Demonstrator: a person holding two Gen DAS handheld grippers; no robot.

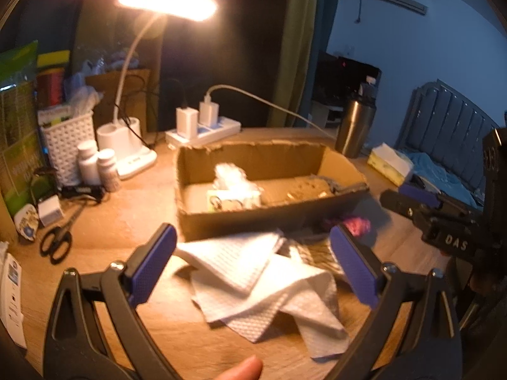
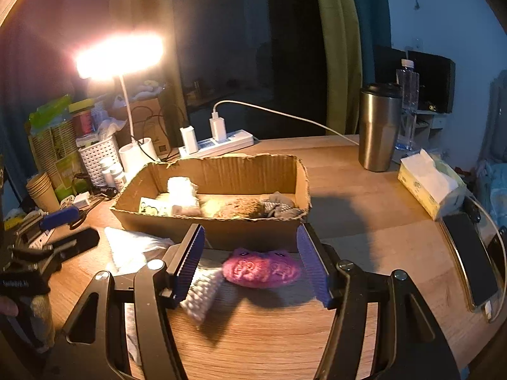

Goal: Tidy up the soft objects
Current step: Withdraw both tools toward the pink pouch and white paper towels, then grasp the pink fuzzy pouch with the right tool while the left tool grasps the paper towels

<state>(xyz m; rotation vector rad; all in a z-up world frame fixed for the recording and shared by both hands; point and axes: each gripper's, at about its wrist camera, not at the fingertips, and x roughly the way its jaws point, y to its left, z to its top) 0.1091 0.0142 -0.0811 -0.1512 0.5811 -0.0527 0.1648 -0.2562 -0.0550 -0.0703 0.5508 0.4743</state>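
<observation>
Cardboard box [image 2: 221, 174] sitting on the desk; pink plush [image 2: 261, 269] lying just before it, white cloths [image 1: 259, 281] beside. Right gripper [image 2: 250, 256] hovering wide open around the plush, gripping nothing. Left gripper [image 1: 253, 253] gaping over the cloths, empty.

I see a wood-grain table [image 2: 364, 221] with a matt finish. The cardboard box [image 2: 221, 171] is raw corrugated paper, its rim torn rough. My left gripper [image 1: 253, 259] has ribbed blue rubbery pads on matt black plastic. The white cloths [image 1: 253, 281] look waffle-textured. The pink pouch [image 2: 261, 269] looks fuzzy, the tumbler [image 2: 378, 129] brushed metal.
</observation>
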